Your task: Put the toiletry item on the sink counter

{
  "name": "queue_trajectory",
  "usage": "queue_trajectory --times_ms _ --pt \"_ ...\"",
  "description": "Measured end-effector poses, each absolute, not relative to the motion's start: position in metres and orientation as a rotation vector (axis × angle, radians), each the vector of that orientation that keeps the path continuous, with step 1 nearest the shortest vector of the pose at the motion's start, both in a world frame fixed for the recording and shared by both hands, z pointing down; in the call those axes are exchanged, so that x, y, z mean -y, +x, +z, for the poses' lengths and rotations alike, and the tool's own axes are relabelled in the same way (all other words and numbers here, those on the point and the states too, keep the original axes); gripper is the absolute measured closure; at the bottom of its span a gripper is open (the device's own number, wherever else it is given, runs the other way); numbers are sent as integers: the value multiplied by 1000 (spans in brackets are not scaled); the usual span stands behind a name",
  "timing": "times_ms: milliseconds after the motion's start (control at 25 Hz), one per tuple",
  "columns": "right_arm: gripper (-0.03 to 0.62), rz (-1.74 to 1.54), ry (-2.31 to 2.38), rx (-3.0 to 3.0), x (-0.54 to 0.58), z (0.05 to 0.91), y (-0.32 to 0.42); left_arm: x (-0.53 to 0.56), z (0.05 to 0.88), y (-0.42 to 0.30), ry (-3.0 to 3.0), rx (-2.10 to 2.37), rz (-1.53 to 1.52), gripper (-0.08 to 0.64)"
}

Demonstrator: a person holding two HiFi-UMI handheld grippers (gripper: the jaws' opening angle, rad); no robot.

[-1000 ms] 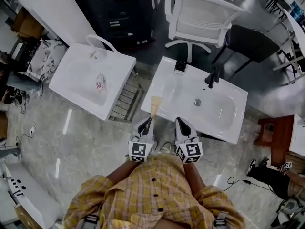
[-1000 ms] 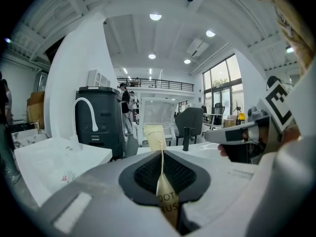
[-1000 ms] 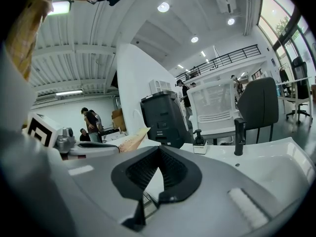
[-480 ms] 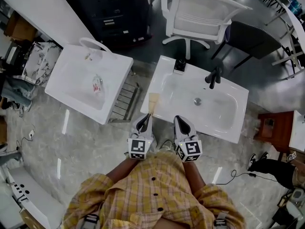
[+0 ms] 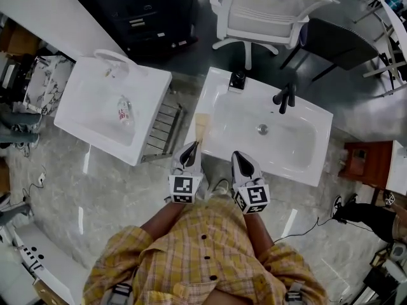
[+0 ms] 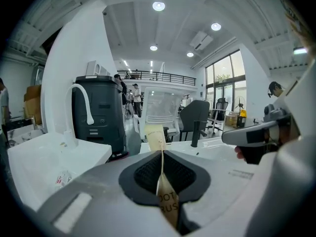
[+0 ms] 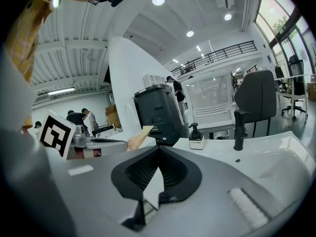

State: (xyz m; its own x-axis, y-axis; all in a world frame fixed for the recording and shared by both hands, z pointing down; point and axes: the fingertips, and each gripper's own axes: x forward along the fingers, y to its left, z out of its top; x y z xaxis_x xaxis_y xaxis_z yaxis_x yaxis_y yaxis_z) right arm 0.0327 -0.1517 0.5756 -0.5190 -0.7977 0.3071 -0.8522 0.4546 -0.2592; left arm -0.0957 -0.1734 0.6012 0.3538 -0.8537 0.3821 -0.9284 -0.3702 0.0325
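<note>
At the left, a white sink (image 5: 156, 89) holds a small bottle (image 5: 122, 112) lying in its basin. The left gripper (image 5: 191, 151) is clamped on a flat tan paper toothbrush packet (image 5: 202, 126), which juts forward over the left rim of a second white sink (image 5: 311, 173) with a black tap (image 5: 284, 98). Just to the right, the right gripper (image 5: 238, 159) has its jaws closed together on nothing.

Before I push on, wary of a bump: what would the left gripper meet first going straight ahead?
Likely the left rim of the sink counter, with the packet held by the left gripper touching first; depth is unclear.
</note>
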Motion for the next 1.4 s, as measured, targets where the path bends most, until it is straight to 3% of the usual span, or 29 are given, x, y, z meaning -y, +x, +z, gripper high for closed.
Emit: queue_trajectory --times_ms 1400 --pt "592 619 1496 2470 149 592 32 276 684 -84 2323 1478 624 552"
